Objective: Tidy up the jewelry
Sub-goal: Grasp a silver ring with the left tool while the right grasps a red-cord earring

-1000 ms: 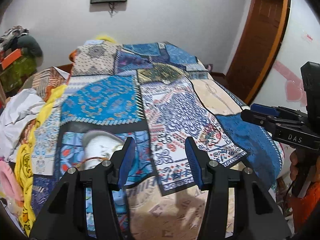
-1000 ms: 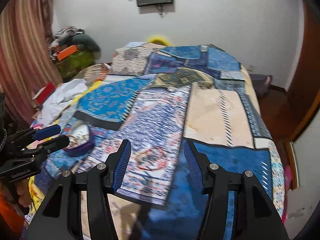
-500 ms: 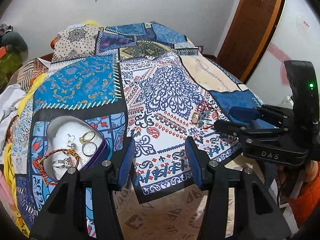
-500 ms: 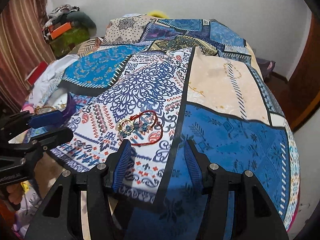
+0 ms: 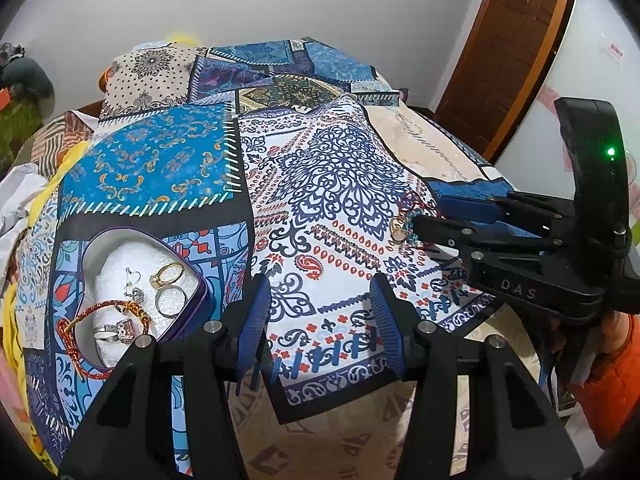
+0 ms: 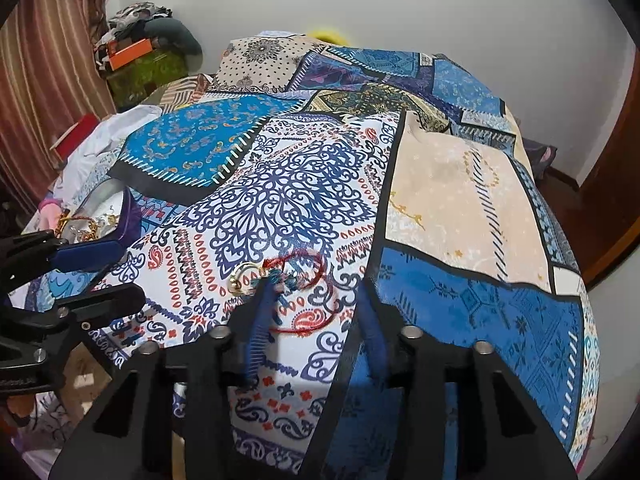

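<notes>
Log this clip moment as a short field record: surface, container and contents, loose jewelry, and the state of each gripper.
surface: patchwork bedspread
container: heart-shaped tin, open, near the left gripper
tin contents: gold ring, silver ring, stone ring, red cord bracelet draped over the rim
loose jewelry: small pile of gold rings, blue beads and red cord on the bedspread
left gripper: open, empty
right gripper: open, tips at the pile, nothing held

One heart-shaped tin [image 5: 192, 280] holds three rings [image 5: 170, 272] and one red cord bracelet [image 5: 80, 320]. One more red cord [image 6: 316, 280] and one gold ring [image 6: 240, 276] lie on one bedspread [image 6: 460, 220].
</notes>
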{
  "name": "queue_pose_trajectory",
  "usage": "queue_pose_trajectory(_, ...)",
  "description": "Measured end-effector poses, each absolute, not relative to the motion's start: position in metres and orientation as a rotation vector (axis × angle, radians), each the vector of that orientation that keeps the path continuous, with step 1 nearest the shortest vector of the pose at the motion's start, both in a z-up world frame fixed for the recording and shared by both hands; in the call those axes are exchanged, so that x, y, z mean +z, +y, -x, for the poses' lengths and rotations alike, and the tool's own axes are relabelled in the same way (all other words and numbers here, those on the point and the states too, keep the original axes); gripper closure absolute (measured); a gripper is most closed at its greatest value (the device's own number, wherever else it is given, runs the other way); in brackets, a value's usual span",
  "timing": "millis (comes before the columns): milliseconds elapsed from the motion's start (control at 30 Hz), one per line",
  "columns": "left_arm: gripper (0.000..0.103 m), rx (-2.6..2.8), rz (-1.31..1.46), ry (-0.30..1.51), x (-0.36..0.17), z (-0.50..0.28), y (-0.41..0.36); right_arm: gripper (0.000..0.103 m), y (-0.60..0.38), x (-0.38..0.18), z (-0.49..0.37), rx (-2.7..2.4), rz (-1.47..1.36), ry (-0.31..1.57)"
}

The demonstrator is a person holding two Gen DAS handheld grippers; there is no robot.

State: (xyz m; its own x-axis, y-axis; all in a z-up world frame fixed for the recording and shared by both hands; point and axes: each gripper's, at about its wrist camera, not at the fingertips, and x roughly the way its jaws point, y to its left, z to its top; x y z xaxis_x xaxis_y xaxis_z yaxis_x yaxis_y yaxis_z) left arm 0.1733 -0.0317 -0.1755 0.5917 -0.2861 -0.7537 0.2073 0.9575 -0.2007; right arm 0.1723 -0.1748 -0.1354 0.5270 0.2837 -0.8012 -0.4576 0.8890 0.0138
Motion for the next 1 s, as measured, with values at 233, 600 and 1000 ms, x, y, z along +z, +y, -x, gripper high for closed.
queue_pose_trajectory(233,0.052,-0.308,0.107,0.898,-0.175,-0.181,-0.039,0.096,-0.171,-0.137,-0.173,0.487,0.215,0.898)
queue_pose_trajectory(600,0.064,-0.374,0.101,0.922,-0.175,-0.197,-0.067,0.099,-0.204,-0.133,-0.168,0.433,0.164,0.894)
queue_pose_trajectory(1000,0.078,-0.424,0.061,0.94,-0.179,-0.208,-0.1,0.098,-0.242,-0.124,-0.165,0.388,0.092,0.908)
